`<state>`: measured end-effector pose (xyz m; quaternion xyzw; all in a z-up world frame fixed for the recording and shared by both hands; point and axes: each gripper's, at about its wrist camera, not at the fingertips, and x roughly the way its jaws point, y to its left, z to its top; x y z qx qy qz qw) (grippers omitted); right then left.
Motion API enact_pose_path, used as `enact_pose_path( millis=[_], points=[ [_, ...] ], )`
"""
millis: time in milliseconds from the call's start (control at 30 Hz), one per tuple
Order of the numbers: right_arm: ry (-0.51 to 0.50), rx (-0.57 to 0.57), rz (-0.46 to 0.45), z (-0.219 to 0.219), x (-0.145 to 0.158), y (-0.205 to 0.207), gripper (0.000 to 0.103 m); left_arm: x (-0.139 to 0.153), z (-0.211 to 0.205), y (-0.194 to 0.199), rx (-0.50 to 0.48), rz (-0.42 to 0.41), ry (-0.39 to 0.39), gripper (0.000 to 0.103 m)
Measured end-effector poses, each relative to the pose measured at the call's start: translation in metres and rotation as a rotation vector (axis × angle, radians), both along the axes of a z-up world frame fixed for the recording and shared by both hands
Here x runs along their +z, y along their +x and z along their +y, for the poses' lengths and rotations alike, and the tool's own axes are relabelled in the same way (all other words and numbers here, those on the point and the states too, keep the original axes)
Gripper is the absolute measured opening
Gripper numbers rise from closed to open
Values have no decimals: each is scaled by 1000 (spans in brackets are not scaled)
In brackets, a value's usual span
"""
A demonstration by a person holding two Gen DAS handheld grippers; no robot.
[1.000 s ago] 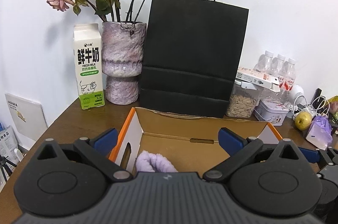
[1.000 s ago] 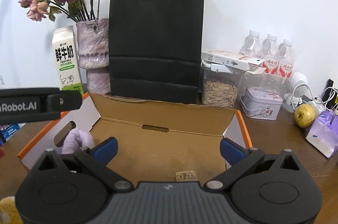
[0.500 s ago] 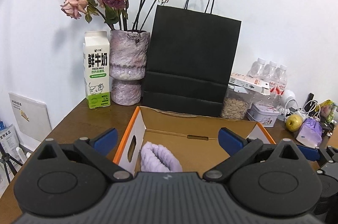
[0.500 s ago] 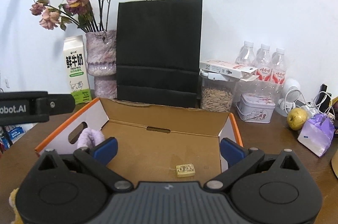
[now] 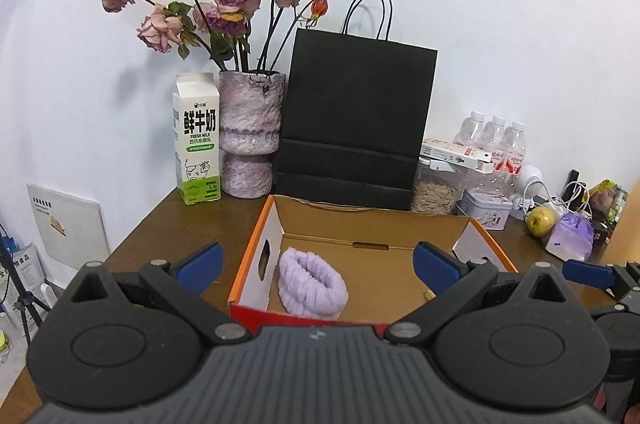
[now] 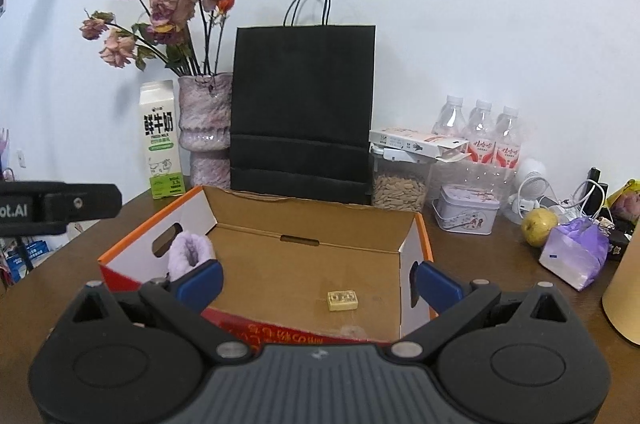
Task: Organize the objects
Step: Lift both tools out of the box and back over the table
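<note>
An open cardboard box with orange edges (image 5: 256,248) (image 6: 420,244) stands on the brown table. A fluffy purple band (image 5: 313,282) lies in its left part and also shows in the right wrist view (image 6: 188,250). A small yellow block (image 6: 342,300) lies on the box floor at the right. My left gripper (image 5: 316,266) is open and empty, held above the box's near edge. My right gripper (image 6: 316,282) is open and empty, also above the near edge. The left gripper's body (image 6: 60,202) shows at the left of the right wrist view.
Behind the box stand a black paper bag (image 5: 352,128), a vase of dried roses (image 5: 250,140), a milk carton (image 5: 197,140), a seed jar (image 6: 400,184), a tin (image 6: 466,210) and water bottles (image 6: 480,132). A pear (image 6: 538,222) and purple pouch (image 6: 574,252) lie right.
Both grippers have pulled back and up from the box, so more of the box and table shows. The purple band and yellow block stay in the box.
</note>
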<state>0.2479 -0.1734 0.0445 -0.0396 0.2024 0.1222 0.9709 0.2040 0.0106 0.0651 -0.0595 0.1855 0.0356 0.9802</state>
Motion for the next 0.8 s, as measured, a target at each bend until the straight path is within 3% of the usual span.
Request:
enact_pose_path(
  millis=[800],
  points=[
    [-8, 20, -6, -36, -21, -95, 103, -22, -1, -94, -38, 14, 44, 103]
  ],
)
